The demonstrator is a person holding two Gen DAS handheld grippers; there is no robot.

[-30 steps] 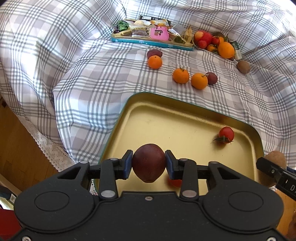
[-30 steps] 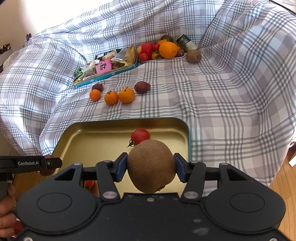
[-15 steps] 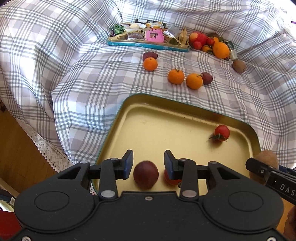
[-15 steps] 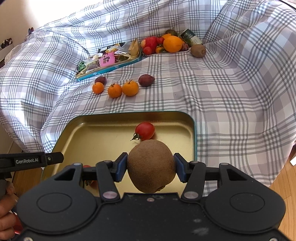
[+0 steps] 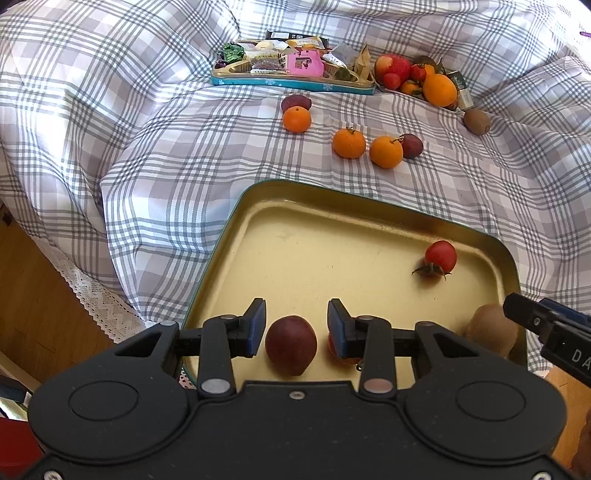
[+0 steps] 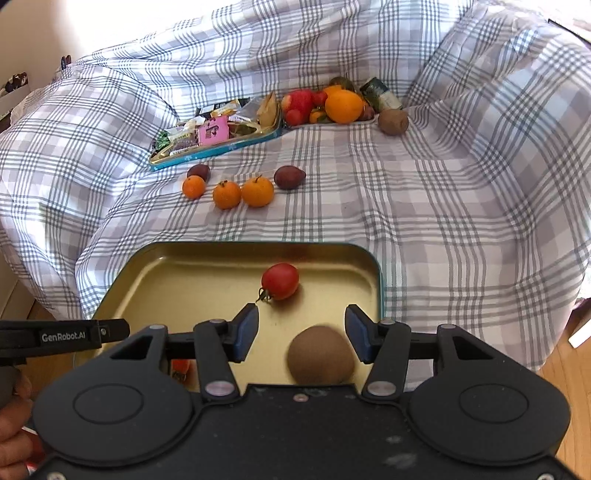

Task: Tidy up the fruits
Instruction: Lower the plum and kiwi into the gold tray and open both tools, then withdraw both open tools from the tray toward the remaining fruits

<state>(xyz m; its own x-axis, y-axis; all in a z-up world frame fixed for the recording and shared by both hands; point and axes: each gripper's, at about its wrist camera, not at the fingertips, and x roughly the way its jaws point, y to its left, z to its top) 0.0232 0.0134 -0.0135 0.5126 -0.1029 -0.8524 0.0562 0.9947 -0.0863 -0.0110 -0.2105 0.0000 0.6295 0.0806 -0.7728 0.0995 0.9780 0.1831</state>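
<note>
Both tongs stand wide with nothing gripped: the left tongs [image 5: 296, 326] straddle a dark plum [image 5: 291, 344], the right tongs [image 6: 301, 338] a kiwi [image 6: 320, 359], both resting in the gold tray [image 6: 184, 258] beside a tomato [image 6: 280, 280]. Three oranges [image 6: 257, 191], two plums and another kiwi [image 6: 393, 121] remain on the checked blanket [image 6: 443, 203]

A grey-and-white checked cloth [image 6: 443, 206] drapes over a soft, rumpled piece of furniture, its lace hem [image 5: 92, 299] hanging at the left. Wooden floor [image 5: 33, 295] shows beside it. Bright daylight whitens the wall [image 6: 92, 26] behind.
</note>
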